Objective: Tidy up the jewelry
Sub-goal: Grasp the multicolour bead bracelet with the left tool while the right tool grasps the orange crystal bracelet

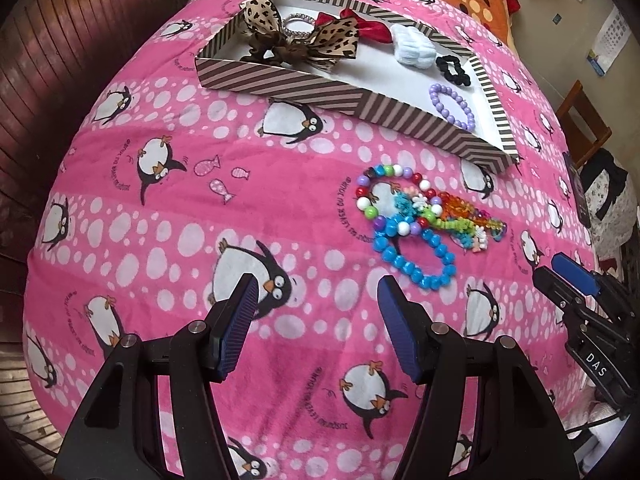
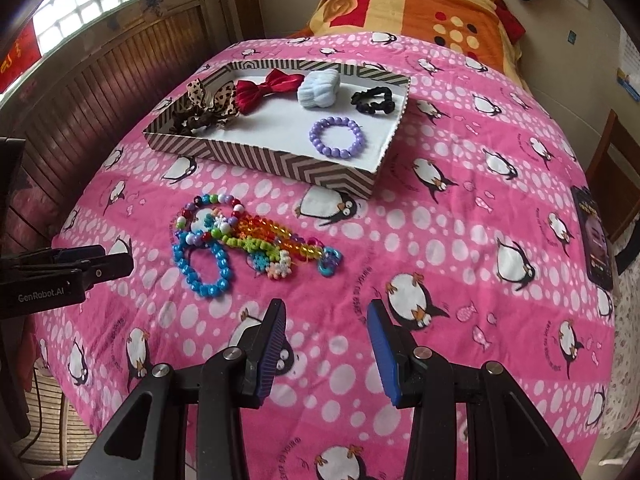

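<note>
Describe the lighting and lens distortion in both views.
Left wrist view: soft, even daylight, strong fisheye bulge curving the blanket and bending the striped box. Right wrist view: same bulge, bright window washed out at upper left, dark corners.

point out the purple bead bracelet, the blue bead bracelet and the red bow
purple bead bracelet [image 2: 337,137], right wrist view, on its left-hand beads, inside the striped box
blue bead bracelet [image 2: 205,289], right wrist view, on its lowest beads, on the blanket
red bow [image 2: 267,86], right wrist view, at its centre knot
</note>
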Tool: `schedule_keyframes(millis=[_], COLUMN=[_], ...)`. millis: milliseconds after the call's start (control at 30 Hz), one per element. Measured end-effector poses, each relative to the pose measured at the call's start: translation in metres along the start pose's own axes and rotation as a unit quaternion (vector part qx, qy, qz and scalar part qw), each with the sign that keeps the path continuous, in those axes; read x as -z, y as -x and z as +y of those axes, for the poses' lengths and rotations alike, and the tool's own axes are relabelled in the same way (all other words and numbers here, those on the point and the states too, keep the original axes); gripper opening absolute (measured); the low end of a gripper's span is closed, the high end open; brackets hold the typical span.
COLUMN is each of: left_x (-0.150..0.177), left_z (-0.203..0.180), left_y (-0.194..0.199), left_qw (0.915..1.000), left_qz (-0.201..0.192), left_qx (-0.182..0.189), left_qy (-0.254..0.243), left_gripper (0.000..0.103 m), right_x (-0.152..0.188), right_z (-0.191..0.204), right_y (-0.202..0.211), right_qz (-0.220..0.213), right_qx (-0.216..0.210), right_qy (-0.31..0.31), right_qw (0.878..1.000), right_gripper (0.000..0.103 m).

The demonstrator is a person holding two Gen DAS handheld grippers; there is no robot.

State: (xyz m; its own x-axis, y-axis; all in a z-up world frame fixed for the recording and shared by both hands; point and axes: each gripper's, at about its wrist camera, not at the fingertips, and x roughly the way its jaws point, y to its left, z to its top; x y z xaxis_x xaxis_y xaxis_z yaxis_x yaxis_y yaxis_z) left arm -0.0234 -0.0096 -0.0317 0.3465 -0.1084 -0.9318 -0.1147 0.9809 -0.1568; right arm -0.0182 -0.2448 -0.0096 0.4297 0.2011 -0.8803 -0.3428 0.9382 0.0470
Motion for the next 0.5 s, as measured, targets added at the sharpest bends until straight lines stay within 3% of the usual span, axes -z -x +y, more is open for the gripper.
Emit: schedule_keyframes(millis=[500], left_x=[-0.038], left_z=[0.012], left_y=[-0.023], left_qw=[0.9995], left_qz=[0.023], left_qx=[0.020], left_qy=[0.011], left_gripper=[0.062], right_x=[-0.024], right_z=[-0.005], right_y=[-0.028], right_qz=[0.009], right_qx=[-0.011], right_qy=[-0.014], right_qw=[1.000], right_gripper=[0.040])
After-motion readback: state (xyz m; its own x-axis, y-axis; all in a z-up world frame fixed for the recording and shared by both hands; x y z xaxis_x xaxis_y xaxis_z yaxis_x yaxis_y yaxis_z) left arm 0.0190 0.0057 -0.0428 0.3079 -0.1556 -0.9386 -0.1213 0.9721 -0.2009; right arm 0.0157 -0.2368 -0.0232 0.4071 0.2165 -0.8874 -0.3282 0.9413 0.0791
